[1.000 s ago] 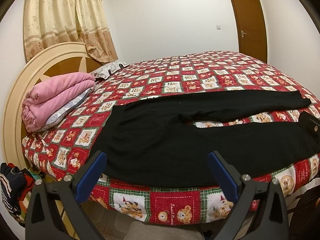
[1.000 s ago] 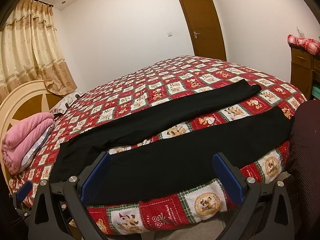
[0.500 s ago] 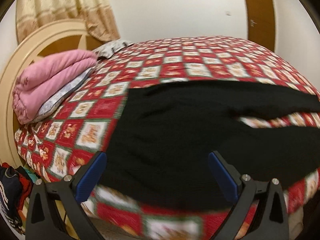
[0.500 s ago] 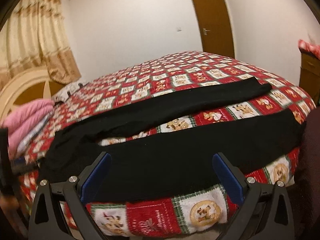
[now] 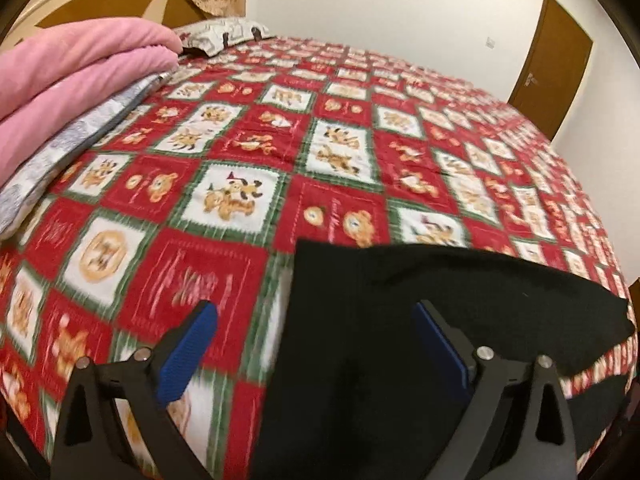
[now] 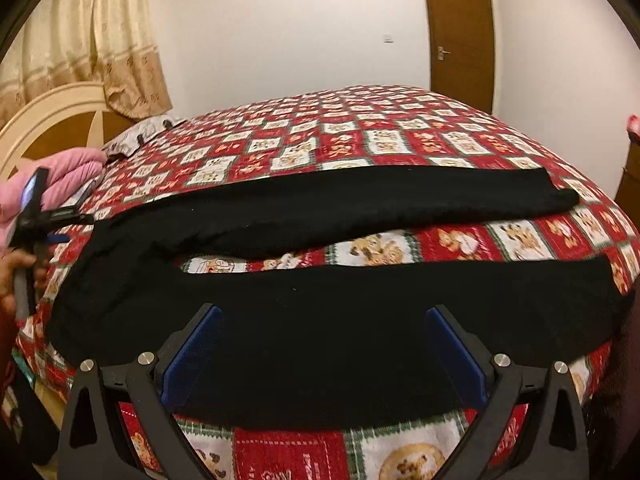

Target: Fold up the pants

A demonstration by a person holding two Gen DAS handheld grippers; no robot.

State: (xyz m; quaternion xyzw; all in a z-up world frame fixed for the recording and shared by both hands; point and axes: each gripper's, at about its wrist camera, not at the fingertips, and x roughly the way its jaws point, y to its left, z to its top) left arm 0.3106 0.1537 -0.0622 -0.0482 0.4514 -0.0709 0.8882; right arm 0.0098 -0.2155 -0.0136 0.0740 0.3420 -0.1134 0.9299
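Black pants (image 6: pixel 320 320) lie flat on the bed, legs spread apart toward the right, waist at the left. In the left wrist view the waist end of the pants (image 5: pixel 400 320) fills the lower right, its corner between the fingers. My left gripper (image 5: pixel 316 348) is open, just above the waist edge, nothing held. My right gripper (image 6: pixel 324 348) is open over the near leg, close to the bed's front edge. The left gripper (image 6: pixel 34 216) also shows at the far left of the right wrist view, held by a hand.
The bed carries a red, green and white patchwork quilt (image 5: pixel 240 168). Folded pink blankets (image 5: pixel 68 72) and a pillow (image 5: pixel 224 36) sit by the cream headboard (image 6: pixel 52 120). A brown door (image 6: pixel 460 36) stands in the far wall.
My left gripper has moved forward and left over the bed, down onto the waist corner of the pants. The right gripper has shifted slightly closer to the near leg. Both stay open.
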